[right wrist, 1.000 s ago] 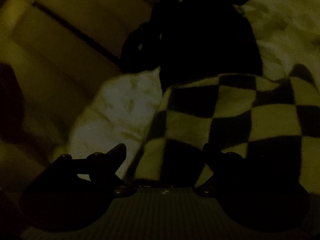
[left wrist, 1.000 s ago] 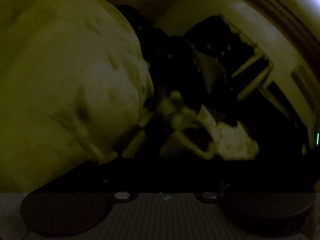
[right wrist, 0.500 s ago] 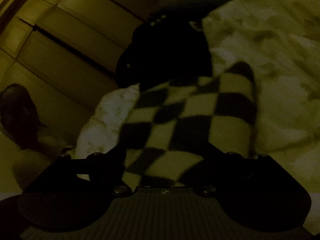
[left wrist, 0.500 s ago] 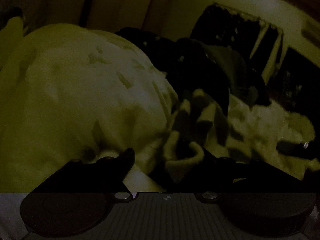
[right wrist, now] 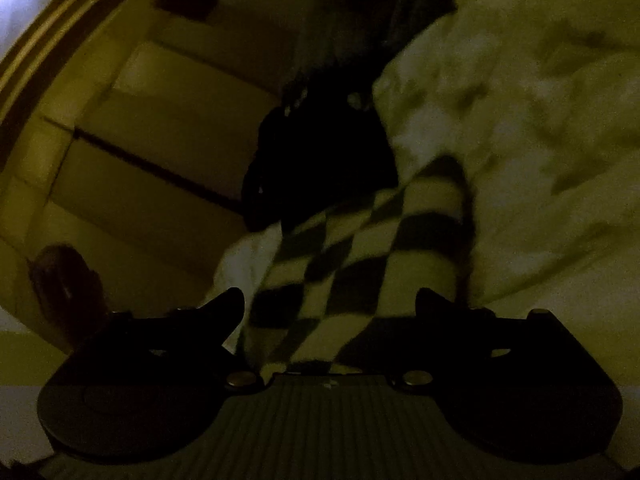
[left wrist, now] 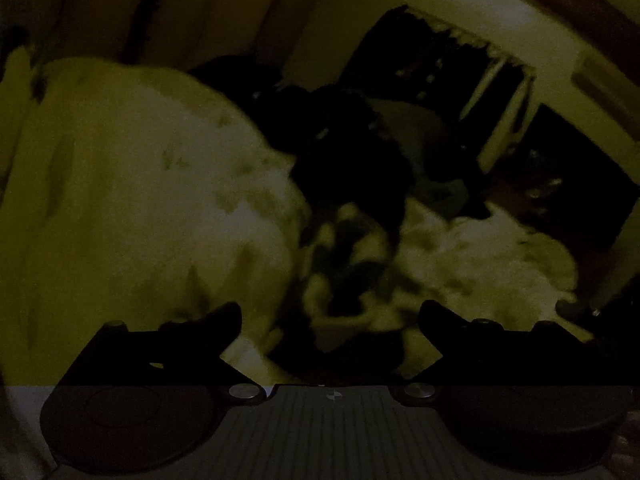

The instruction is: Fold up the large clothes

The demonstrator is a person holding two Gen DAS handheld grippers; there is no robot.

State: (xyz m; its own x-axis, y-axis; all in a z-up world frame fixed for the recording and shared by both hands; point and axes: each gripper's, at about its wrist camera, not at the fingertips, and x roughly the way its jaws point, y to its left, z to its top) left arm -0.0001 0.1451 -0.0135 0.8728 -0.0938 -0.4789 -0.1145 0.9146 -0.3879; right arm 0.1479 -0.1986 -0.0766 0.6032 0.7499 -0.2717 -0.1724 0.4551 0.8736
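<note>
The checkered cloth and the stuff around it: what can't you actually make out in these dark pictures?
- Checkered cloth, right view: its near end runs under the camera mount, so any grip is hidden.
- Checkered cloth, left view: blurred and crumpled; shape unclear.
- Dark heap, right view: too dim to identify.
- Shelves, left view: contents lost in shadow.
- White bedding: cut off at the left edge.
</note>
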